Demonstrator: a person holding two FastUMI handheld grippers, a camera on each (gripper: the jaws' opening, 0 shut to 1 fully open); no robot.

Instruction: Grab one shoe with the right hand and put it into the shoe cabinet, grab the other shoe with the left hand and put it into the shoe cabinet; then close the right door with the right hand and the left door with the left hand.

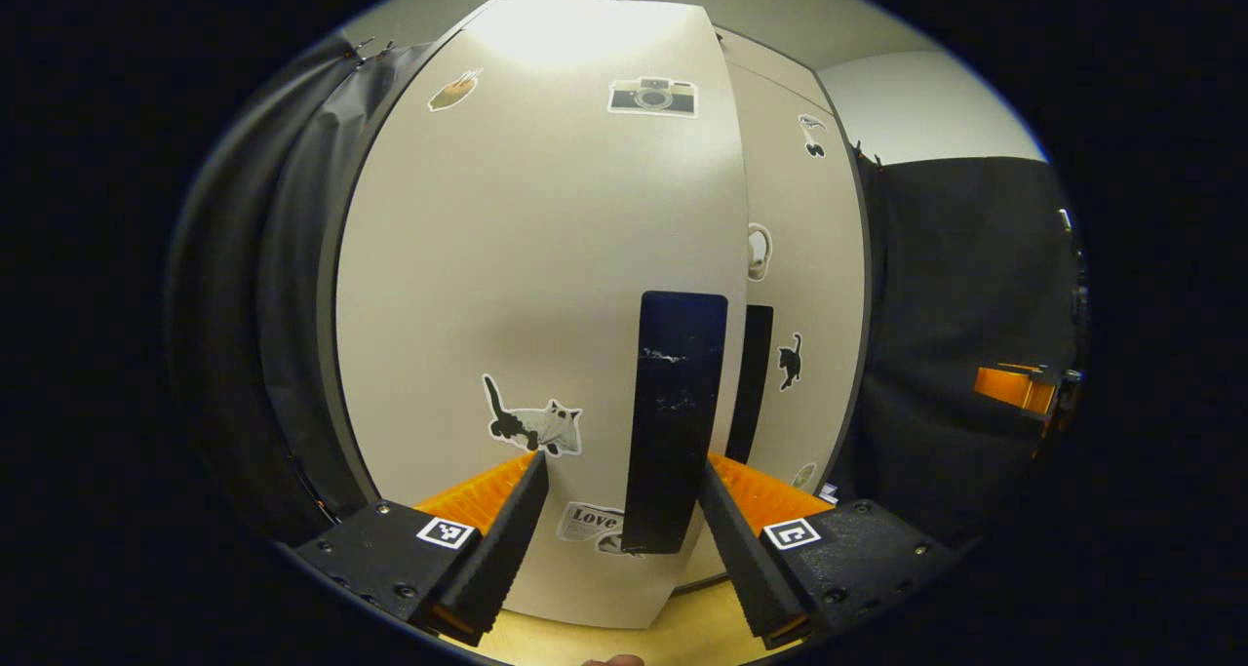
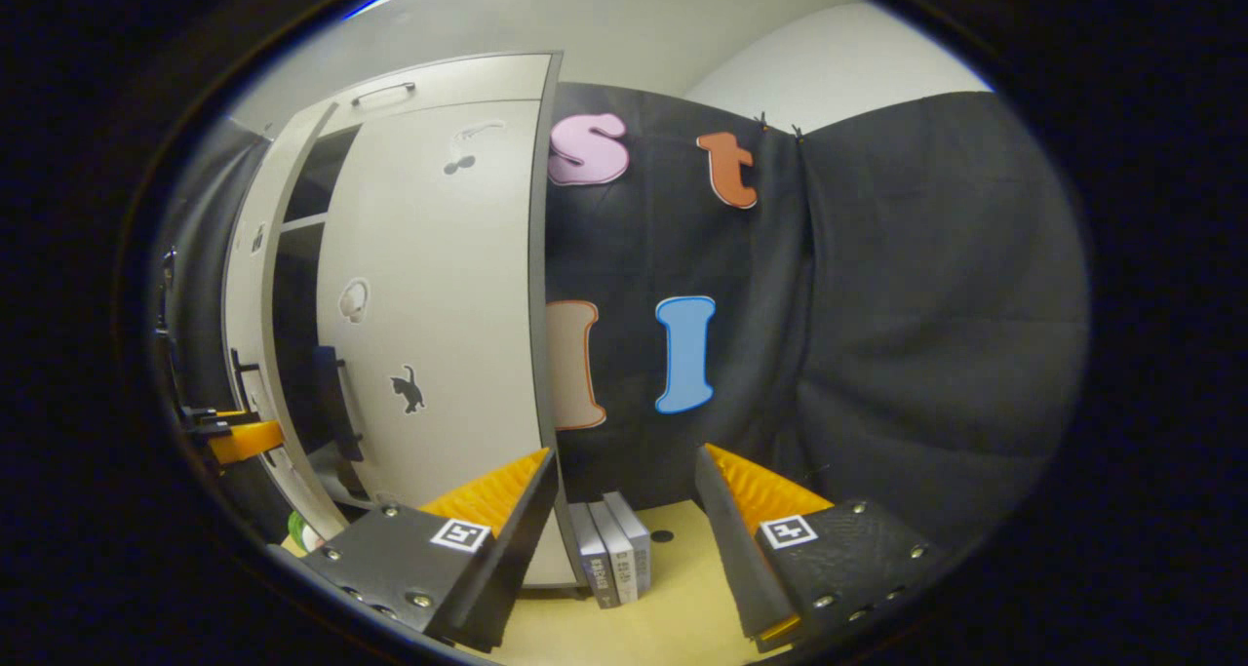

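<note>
The shoe cabinet's white left door (image 1: 546,256), dotted with stickers, stands close in front of my left gripper (image 1: 624,461). That gripper is open, and the door's long black handle (image 1: 678,422) rises between its fingers; I cannot tell whether they touch. Behind it the right door (image 1: 804,286) lies flat against the cabinet. In the right gripper view the right door (image 2: 439,286) looks closed, while the left door (image 2: 249,286) is ajar, with a dark gap and a shelf (image 2: 302,222) between them. My right gripper (image 2: 626,451) is open and holds nothing, pointing at the black cloth wall beside the cabinet.
Three grey books (image 2: 614,549) stand upright on the wooden floor (image 2: 673,607) against the cabinet's right side. Black cloth (image 2: 877,334) closes the booth to the right. The other gripper (image 1: 1019,388) hangs far right in the left gripper view.
</note>
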